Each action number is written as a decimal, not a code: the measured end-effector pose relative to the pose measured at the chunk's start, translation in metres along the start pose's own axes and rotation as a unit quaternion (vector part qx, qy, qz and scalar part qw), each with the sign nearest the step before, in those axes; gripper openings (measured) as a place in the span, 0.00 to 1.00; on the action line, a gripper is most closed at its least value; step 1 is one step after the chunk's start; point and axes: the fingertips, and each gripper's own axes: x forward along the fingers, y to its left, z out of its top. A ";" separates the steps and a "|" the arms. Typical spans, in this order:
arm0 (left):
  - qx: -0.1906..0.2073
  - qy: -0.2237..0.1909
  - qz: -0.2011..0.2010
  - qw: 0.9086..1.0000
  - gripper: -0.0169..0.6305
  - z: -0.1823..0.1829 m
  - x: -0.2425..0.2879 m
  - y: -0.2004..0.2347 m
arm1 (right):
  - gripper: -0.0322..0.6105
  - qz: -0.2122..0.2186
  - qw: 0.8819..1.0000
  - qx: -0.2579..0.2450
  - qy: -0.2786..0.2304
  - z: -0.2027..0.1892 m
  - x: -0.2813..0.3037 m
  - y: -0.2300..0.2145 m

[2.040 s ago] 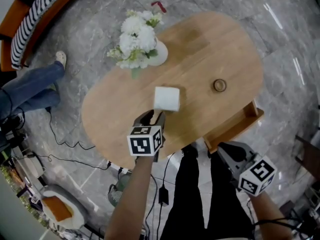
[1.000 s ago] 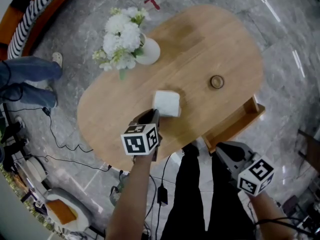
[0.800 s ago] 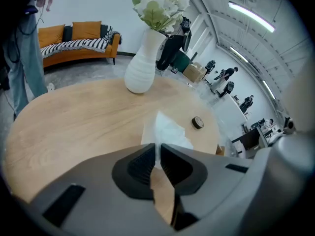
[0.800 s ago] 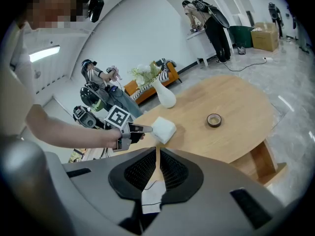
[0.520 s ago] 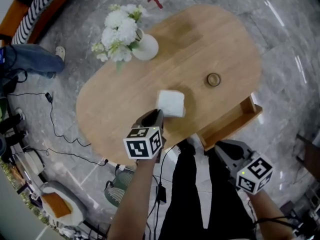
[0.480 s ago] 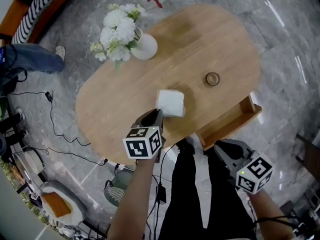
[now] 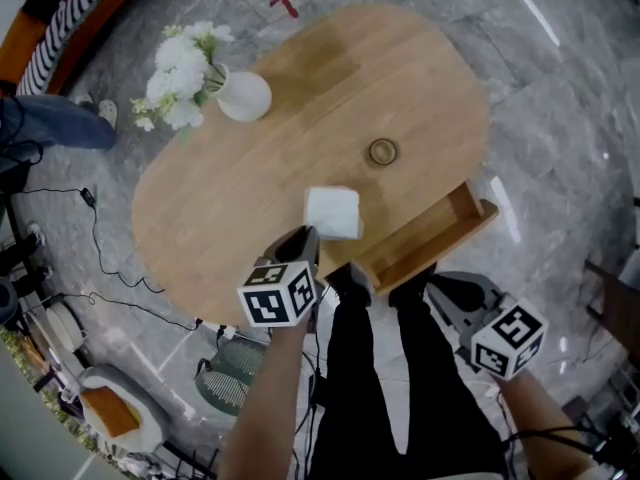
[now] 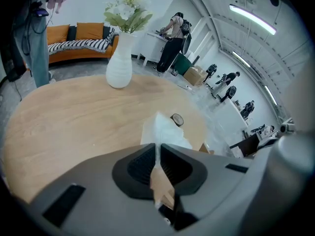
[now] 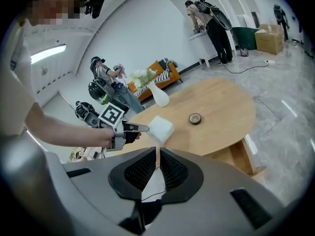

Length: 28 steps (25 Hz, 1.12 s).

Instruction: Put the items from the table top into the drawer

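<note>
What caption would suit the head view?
Left gripper holds a white tissue pack over the wooden table, near its open drawer.

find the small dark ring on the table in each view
Head view: ring slightly above and right of centre.
Left gripper view: ring near the centre.
Right gripper view: ring right of centre.
Shared landmark: white flower vase, left of the ring in all three.

My left tool (image 7: 308,234) and right tool (image 7: 436,288) are grey, each with a white cube (image 7: 278,295) of black square markers; my trousers (image 7: 400,398) are black.
</note>
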 end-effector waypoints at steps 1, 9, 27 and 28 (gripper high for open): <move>-0.001 0.000 -0.002 1.000 0.08 -0.001 0.000 -0.006 | 0.12 -0.001 1.000 0.000 0.000 -0.001 -0.004 -0.003; 0.004 0.008 -0.017 1.000 0.08 -0.021 0.010 -0.050 | 0.12 -0.010 1.000 0.004 -0.004 -0.017 -0.029 -0.030; -0.023 0.035 -0.036 0.998 0.08 -0.107 0.026 -0.119 | 0.13 -0.007 1.000 0.005 0.015 -0.062 -0.058 -0.064; -0.028 0.036 -0.035 0.998 0.08 -0.112 0.025 -0.121 | 0.13 -0.004 1.000 0.003 0.016 -0.061 -0.057 -0.062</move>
